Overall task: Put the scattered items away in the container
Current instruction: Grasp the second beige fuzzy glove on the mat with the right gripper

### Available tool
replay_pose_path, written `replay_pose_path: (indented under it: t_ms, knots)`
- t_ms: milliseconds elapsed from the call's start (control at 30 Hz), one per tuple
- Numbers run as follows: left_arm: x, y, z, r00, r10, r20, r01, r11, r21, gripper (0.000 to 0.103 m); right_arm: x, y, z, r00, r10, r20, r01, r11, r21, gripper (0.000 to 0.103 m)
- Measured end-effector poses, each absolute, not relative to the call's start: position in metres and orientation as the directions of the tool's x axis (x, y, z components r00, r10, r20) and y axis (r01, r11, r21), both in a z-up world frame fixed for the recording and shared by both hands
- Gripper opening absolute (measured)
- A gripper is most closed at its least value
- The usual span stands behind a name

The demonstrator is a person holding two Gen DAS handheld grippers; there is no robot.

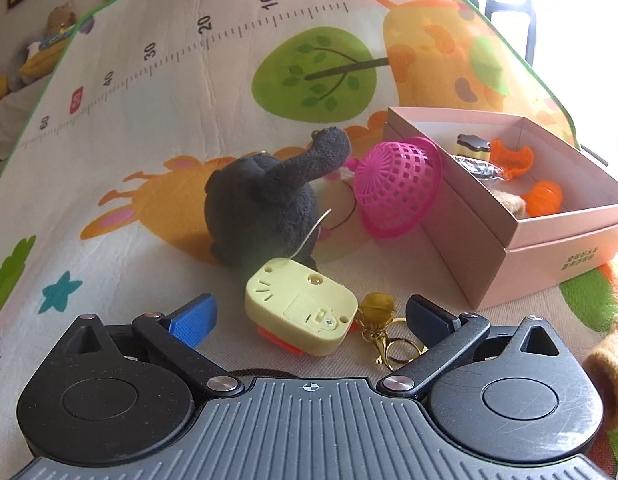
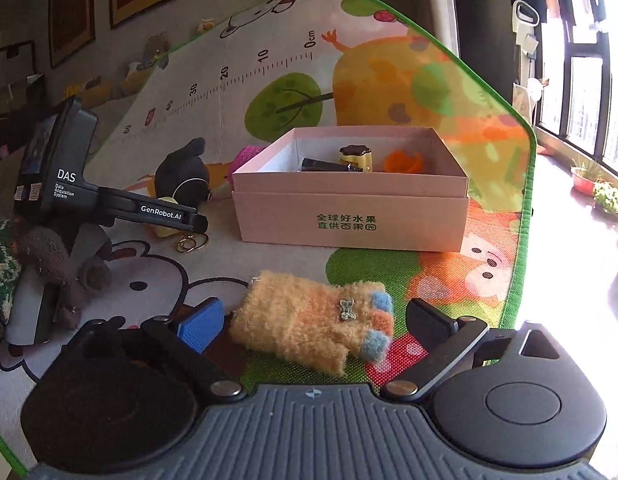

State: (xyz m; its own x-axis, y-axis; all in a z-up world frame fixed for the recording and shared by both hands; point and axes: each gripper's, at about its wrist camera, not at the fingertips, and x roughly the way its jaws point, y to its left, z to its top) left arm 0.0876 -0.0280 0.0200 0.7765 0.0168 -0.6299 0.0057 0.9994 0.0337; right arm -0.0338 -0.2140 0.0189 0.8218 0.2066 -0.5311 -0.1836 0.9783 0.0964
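Left wrist view: the left gripper (image 1: 309,312) is wide open around a yellow toy box (image 1: 301,312) on the mat (image 1: 149,140), near the pink box (image 1: 549,236).

Right wrist view: the right gripper (image 2: 313,320) is wide open around a fuzzy orange glove (image 2: 309,324) lying before the pink box (image 2: 349,220).

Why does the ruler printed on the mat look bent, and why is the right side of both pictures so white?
Left wrist view: the fisheye lens curves the printed ruler, and daylight washes out the top right corner. Right wrist view: the windows glare brightly and bleach the mat's right edge, while the left wall stays dim.
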Motion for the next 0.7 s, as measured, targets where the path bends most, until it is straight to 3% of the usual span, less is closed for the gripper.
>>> replay_pose_path:
  t_ms: [67, 100, 133, 367, 467, 700]
  knots:
    - [0.09, -0.029, 0.017, 0.775, 0.026, -0.631, -0.005, 0.999, 0.036, 0.099, -0.032, -0.216, 0.017, 0.814, 0.211, -0.541, -0.177, 0.978, 0.115, 0.098]
    - [0.092, -0.029, 0.017, 0.773, 0.025, -0.634, -0.005, 0.999, 0.034, 0.084, -0.031, -0.217, 0.017, 0.812, 0.213, -0.544, -0.175, 0.977, 0.121, 0.098]
    - [0.092, -0.028, 0.016, 0.771, 0.018, -0.637, -0.003, 1.0, 0.025, 0.081, -0.031, -0.218, 0.016, 0.811, 0.214, -0.545, -0.173, 0.977, 0.126, 0.098]
    - [0.076, -0.028, 0.023, 0.787, -0.004, -0.617, 0.038, 0.998, 0.041, 0.078, -0.031, -0.219, 0.016, 0.812, 0.213, -0.544, -0.166, 0.977, 0.135, 0.099]
    - [0.056, -0.028, 0.036, 0.793, -0.056, -0.607, 0.085, 0.996, 0.019, 0.051, -0.031, -0.219, 0.016, 0.813, 0.206, -0.544, -0.161, 0.978, 0.13, 0.1]
    - [0.009, -0.037, 0.043, 0.714, -0.275, -0.645, 0.296, 0.952, -0.077, 0.052, -0.033, -0.217, 0.017, 0.818, 0.18, -0.547, -0.141, 0.984, 0.113, 0.101]
